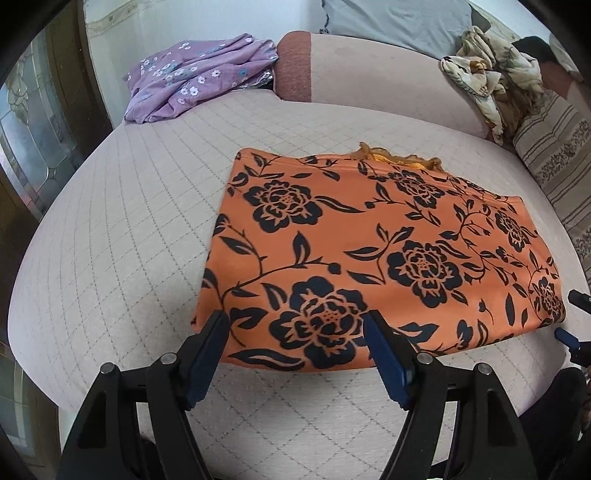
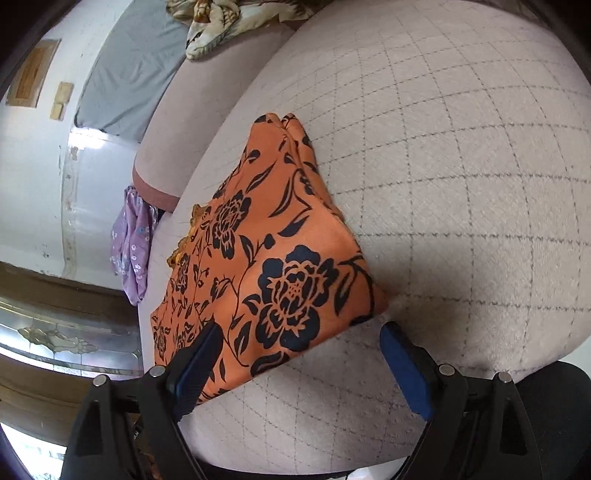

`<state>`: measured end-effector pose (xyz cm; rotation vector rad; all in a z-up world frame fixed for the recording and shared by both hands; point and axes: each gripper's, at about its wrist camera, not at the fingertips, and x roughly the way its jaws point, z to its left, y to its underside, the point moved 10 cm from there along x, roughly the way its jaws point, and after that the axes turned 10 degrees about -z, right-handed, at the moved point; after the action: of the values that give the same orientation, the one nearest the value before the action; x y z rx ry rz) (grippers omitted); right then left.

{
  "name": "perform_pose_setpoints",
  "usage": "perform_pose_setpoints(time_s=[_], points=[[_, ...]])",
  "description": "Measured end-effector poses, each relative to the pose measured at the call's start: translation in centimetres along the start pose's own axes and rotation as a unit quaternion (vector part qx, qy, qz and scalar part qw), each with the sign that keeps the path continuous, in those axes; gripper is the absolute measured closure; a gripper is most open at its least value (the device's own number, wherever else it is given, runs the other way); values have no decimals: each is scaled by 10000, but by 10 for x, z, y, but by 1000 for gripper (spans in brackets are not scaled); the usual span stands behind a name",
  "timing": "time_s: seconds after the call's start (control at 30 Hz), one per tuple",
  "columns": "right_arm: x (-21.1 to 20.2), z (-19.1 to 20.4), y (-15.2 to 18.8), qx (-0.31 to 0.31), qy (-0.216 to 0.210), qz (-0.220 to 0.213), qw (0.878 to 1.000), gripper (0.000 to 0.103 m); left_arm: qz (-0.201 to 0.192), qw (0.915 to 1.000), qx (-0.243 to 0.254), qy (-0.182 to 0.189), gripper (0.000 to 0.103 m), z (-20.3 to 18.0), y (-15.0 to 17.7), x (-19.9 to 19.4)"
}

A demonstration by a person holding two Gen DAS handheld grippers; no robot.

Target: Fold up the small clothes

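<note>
An orange garment with black flowers [image 1: 369,243] lies folded flat on the quilted pink cushion [image 1: 129,229]. My left gripper [image 1: 297,321] hovers open over its near left corner, with nothing pressed between the pads. In the right wrist view the same garment [image 2: 266,266] runs away from me. My right gripper [image 2: 299,332] stands open around its near corner, apart from the cloth. The right gripper's tips [image 1: 569,332] show at the right edge of the left wrist view.
A purple flowered cloth [image 1: 195,77] lies bunched at the cushion's far left. A cream patterned cloth [image 1: 487,85] is heaped at the far right, beside a striped cushion [image 1: 554,158]. A grey pillow [image 1: 395,22] leans at the back. A glass-panelled door [image 2: 66,332] stands to the left.
</note>
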<state>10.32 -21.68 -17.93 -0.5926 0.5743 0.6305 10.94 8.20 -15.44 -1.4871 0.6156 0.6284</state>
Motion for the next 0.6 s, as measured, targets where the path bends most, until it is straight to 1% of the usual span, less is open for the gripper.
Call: perform_pose_setpoints(time_s=[0.1, 0.37, 0.6], points=[[1, 1, -1, 14, -4, -20, 10000, 14, -33, 10000, 91, 5, 27, -5, -1, -1], [2, 1, -7, 34, -2, -94, 10000, 13, -22, 10000, 55, 27, 27, -6, -2, 1], [4, -2, -19, 76, -4, -210, 9998, 13, -2, 10000, 76, 49, 27, -10, -2, 4]])
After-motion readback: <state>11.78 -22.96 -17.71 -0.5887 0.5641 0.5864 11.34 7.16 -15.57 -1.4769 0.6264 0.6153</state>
